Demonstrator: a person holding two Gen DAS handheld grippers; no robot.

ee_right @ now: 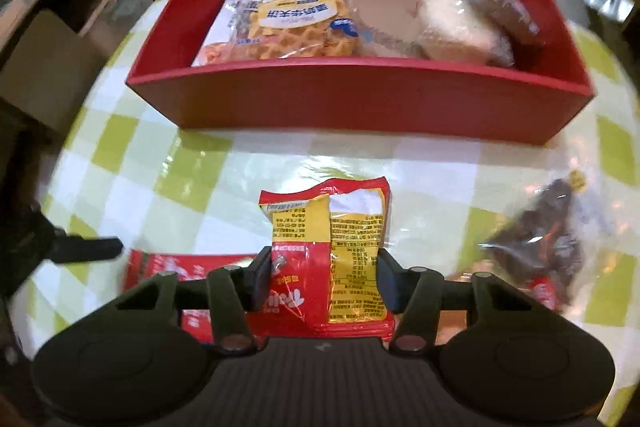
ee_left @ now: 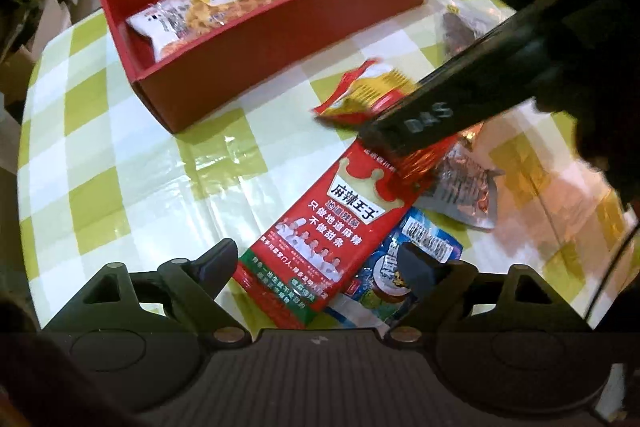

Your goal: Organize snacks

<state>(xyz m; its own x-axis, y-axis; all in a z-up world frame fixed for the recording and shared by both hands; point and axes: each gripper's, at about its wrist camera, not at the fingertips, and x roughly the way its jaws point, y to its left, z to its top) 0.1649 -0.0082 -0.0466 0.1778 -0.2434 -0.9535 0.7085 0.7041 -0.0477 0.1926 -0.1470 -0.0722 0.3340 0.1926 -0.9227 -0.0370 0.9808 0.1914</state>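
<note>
The right gripper point(ee_right: 323, 281) had its jaws pressed against both sides of a crinkly red-and-yellow foil snack packet point(ee_right: 332, 251), which stuck out ahead of the fingertips. Straight beyond it stood the red rectangular cardboard box point(ee_right: 360, 99) on the green-and-white checked tablecloth point(ee_right: 132, 179), already holding a clear-wrapped waffle pack point(ee_right: 288, 27) and a pale wrapped bun point(ee_right: 456, 27).

The left gripper point(ee_left: 320, 267) hung with its jaws wide, gripping nothing; between and just ahead of its fingers lay a long red printed snack packet point(ee_left: 320, 227), with a blue-and-white packet point(ee_left: 404, 267) by its right finger.

The grip sat low on a soft, slippery bag, so I judged the packet could fold or slide out during the lift and drop short of the box. Its free end might also catch the box's near wall if carried too low. A clear bag of dark snacks point(ee_right: 544, 239) lay close to the right of the gripper and could be dragged along.
</note>
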